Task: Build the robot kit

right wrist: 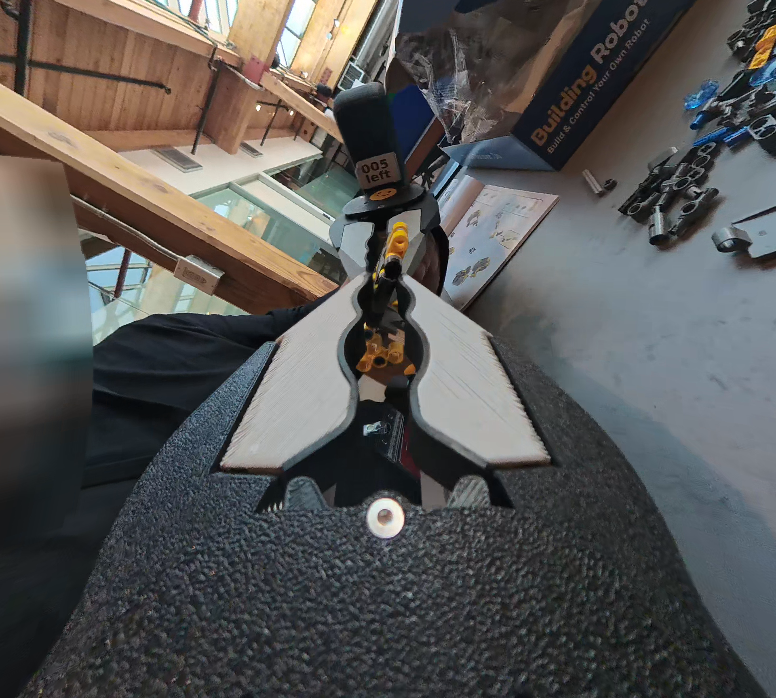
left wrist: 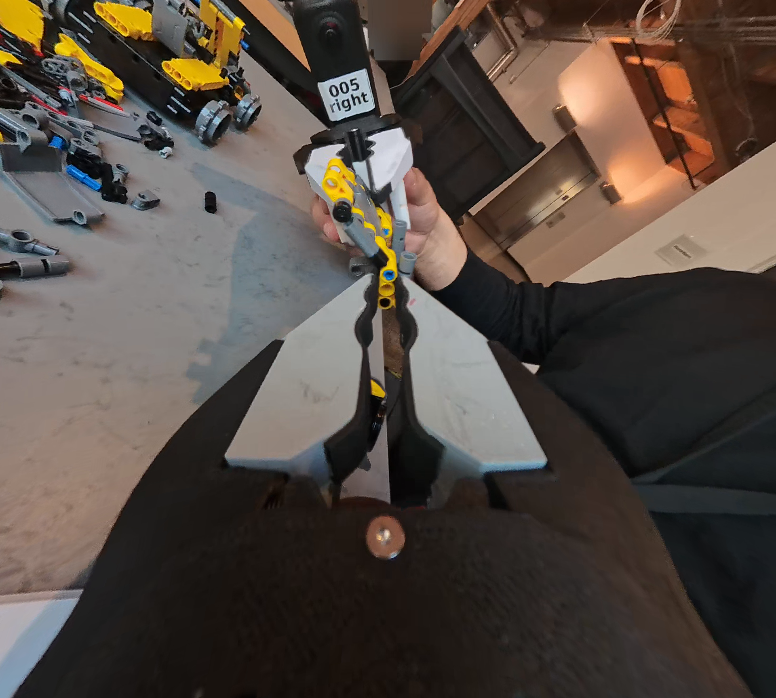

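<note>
A small assembly of yellow and grey building beams with black pins [left wrist: 357,216] hangs in the air between the two grippers, above the table's edge. My left gripper [left wrist: 387,283] is shut on its near yellow end. My right gripper [left wrist: 361,170] faces it from the far side, closed around the other end, with a black axle [left wrist: 355,140] showing between its fingers. A hand [left wrist: 432,224] in a black sleeve holds that gripper. In the right wrist view, my right gripper [right wrist: 384,279] is shut on the dark part of the assembly [right wrist: 398,243], and the left gripper [right wrist: 388,241] faces it.
A large yellow and black brick vehicle model [left wrist: 138,44] and several loose parts [left wrist: 84,170] lie on the grey table [left wrist: 147,321]. In the right wrist view a dark blue kit box [right wrist: 588,69], an open instruction booklet [right wrist: 495,233] and black and grey parts [right wrist: 672,195] lie there.
</note>
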